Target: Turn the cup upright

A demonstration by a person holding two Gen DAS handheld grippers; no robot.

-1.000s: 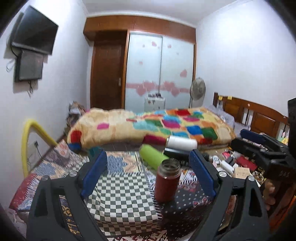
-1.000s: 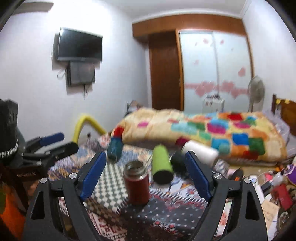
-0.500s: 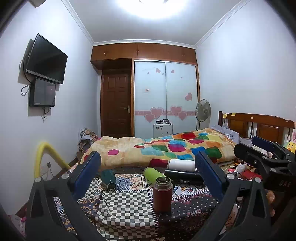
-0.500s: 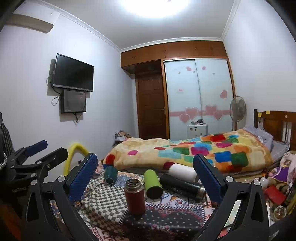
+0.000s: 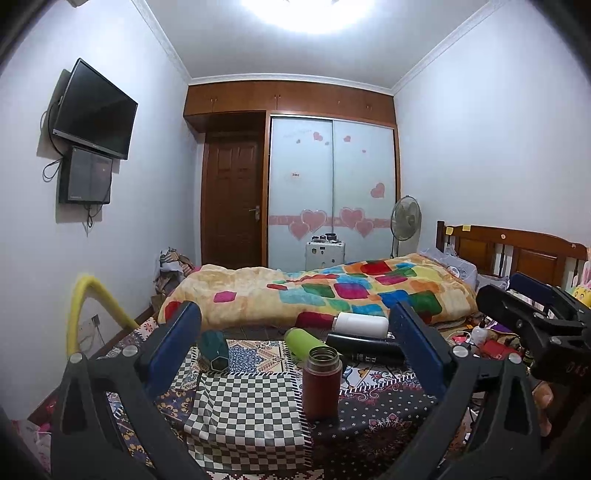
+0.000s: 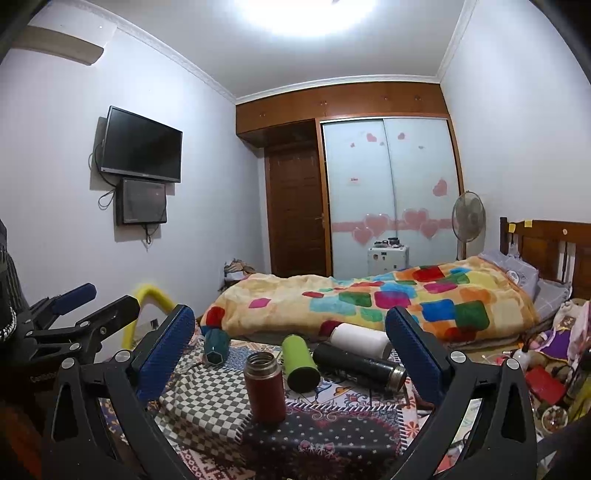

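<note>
Red cup [image 6: 265, 387] stands upright on patterned worktop [image 6: 207, 402], centred ahead of right gripper [image 6: 290, 354]; left gripper [image 5: 295, 350] sits equally near. Both jaws wide, empty. Green cup [image 6: 300, 363] lies sideways, base toward us.

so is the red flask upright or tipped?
Upright. The red flask stands on its base on the patterned cloth, open mouth facing up, neither gripper touching it.

A ceiling light [image 5: 314, 11] glares white at twelve o'clock, the room evenly bright, sharp, edges bowed and darkened.
</note>
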